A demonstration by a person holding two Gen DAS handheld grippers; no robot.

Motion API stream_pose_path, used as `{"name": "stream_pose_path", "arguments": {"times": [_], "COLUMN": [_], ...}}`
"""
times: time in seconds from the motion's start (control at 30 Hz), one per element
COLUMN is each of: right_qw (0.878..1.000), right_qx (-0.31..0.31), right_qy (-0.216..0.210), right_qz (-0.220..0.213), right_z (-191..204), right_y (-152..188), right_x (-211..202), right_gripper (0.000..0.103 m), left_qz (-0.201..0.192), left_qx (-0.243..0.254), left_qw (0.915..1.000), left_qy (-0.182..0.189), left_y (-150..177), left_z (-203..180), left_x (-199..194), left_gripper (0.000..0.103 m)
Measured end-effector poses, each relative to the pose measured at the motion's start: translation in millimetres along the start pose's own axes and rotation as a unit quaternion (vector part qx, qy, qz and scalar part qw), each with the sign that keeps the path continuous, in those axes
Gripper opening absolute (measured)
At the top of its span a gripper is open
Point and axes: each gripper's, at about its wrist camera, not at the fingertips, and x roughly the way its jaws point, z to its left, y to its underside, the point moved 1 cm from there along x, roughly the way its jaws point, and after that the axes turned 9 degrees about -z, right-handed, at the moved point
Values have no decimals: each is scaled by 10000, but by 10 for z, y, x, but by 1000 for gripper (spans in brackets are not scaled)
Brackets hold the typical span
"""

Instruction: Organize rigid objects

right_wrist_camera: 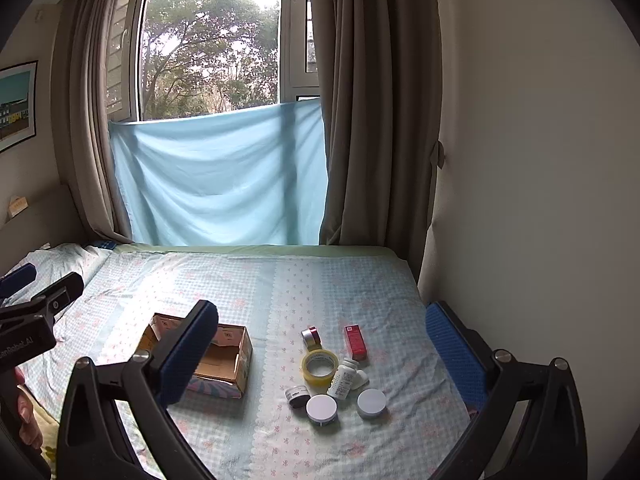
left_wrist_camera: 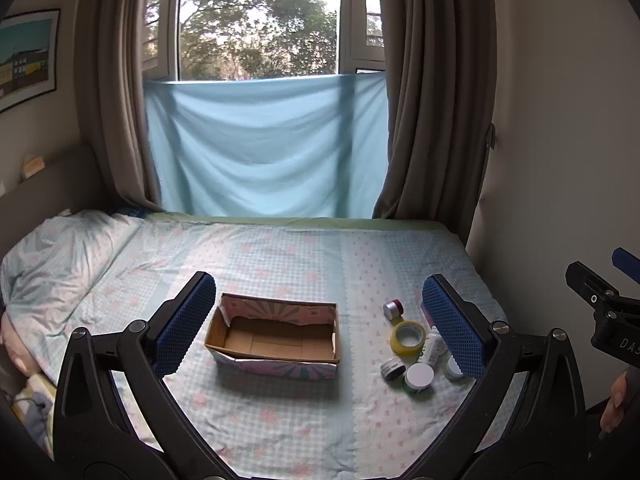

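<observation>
My left gripper (left_wrist_camera: 320,322) and right gripper (right_wrist_camera: 322,354) hover spread wide, holding nothing. On the checked bedsheet (right_wrist_camera: 256,280) I count one open cardboard box (left_wrist_camera: 276,334) mid-bed; toward the right edge, one yellow tape roll (right_wrist_camera: 319,366), one red carton (right_wrist_camera: 355,342), one white bottle (right_wrist_camera: 342,380), four small jars (right_wrist_camera: 321,409).

A bed (right_wrist_camera: 260,280) in a checked floral sheet is carrying an open cardboard box (left_wrist_camera: 276,334), with a tape roll (right_wrist_camera: 319,367), a red carton (right_wrist_camera: 355,343), a white bottle (right_wrist_camera: 343,379) and several small jars (right_wrist_camera: 322,409) lying clustered beside it.
</observation>
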Motion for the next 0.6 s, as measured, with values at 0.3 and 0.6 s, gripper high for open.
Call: {"name": "stream_pose_path", "arguments": {"times": [0.3, 0.6], "right_qw": [10000, 9999], "right_qx": [22, -10], "right_qy": [-63, -74], "right_qz": [-59, -81], "right_z": [21, 41], "right_y": [-16, -10], "right_x": [-10, 12], "right_gripper": [103, 103], "left_qz": [-7, 32], "left_qx": [31, -28], "left_qw": [10000, 10000], "left_qy": [-13, -30], "left_y": [-13, -29], "left_z": [-7, 28], "left_x": [4, 44], "left_gripper": [103, 103]}}
